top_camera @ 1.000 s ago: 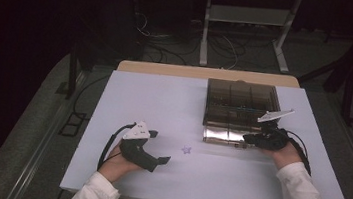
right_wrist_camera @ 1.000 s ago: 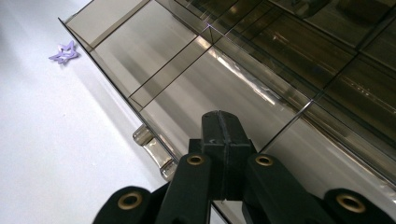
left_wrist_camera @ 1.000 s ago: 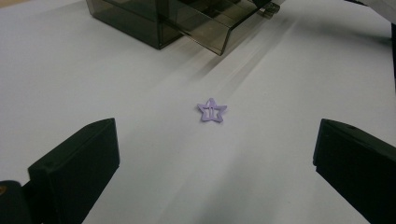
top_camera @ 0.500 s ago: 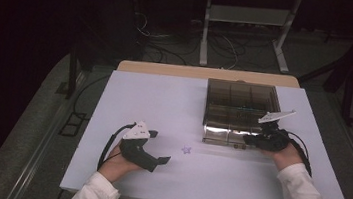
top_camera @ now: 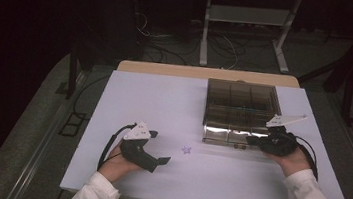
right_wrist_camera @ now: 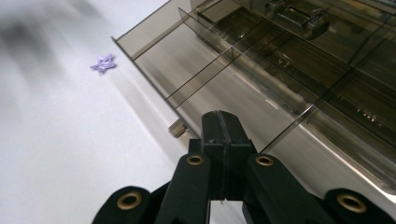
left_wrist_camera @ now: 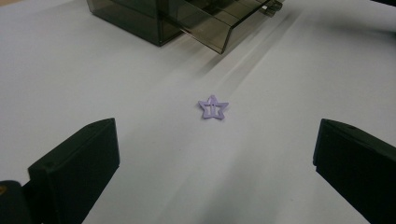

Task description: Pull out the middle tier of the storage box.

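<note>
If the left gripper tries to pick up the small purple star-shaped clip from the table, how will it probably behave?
The small purple star-shaped clip lies flat and thin on the smooth white table, so it will probably slide rather than roll. It looks light and stiff. The open left gripper may struggle to get under its low edge.

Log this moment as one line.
left hand-held gripper: open, facing star clip | right hand-held gripper: shut at drawer | drawer: pulled out

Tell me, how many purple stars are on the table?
1. The purple star lies on the white table, in front of the smoky box's open drawer. Others could hide inside the box.
</note>
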The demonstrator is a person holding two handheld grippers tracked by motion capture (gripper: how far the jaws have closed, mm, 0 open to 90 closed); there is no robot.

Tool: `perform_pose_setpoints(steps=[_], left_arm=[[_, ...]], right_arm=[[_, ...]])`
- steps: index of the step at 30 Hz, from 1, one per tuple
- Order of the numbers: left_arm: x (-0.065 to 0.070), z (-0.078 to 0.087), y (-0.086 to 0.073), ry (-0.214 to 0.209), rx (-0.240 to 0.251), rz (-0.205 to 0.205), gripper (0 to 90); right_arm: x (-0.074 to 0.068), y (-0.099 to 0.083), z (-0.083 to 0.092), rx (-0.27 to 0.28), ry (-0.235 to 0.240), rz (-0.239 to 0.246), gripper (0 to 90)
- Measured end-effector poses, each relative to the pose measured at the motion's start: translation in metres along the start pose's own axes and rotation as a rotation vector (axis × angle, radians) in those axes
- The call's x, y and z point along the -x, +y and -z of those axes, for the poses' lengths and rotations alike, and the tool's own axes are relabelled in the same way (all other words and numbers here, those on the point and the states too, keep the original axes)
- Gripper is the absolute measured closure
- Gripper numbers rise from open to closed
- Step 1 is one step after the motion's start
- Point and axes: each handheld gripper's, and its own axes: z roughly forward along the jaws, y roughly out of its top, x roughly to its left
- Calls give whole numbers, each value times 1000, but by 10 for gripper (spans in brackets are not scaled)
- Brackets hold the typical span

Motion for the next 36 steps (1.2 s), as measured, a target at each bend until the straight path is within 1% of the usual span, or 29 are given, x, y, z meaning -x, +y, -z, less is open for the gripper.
perform_pose_setpoints(steps=[3,5,7,11,14,21,22,26,29,34,36], left_arm=[[0,0,0,1,0,0,0],[0,0,0,2,-1,1,0],[0,0,0,1,-1,1,0],[0,0,0,-1,0,0,0],[0,0,0,1,1,1,0],[0,1,-1,3,-2,1,0],[0,1,-1,3,-2,1,0],[0,1,-1,7,-2,2,0],[0,1,-2,8,-3,4,0],[0,0,-2,11,-6,5,0],[0,0,-2,11,-9,4,0]], right_arm=[[-2,-4,3,12,1,6,839],[-2,-7,4,15,1,7,803],[-3,-10,6,30,3,11,766],[-5,-15,10,54,1,7,677],[-8,-21,13,70,-4,14,603],[-12,-31,19,100,-14,22,501],[-13,-33,19,102,-20,25,489],[-15,-39,19,99,-19,32,470],[-17,-43,20,101,-15,38,445],[-18,-52,19,100,-5,31,391],[-19,-56,17,93,-1,34,385]])
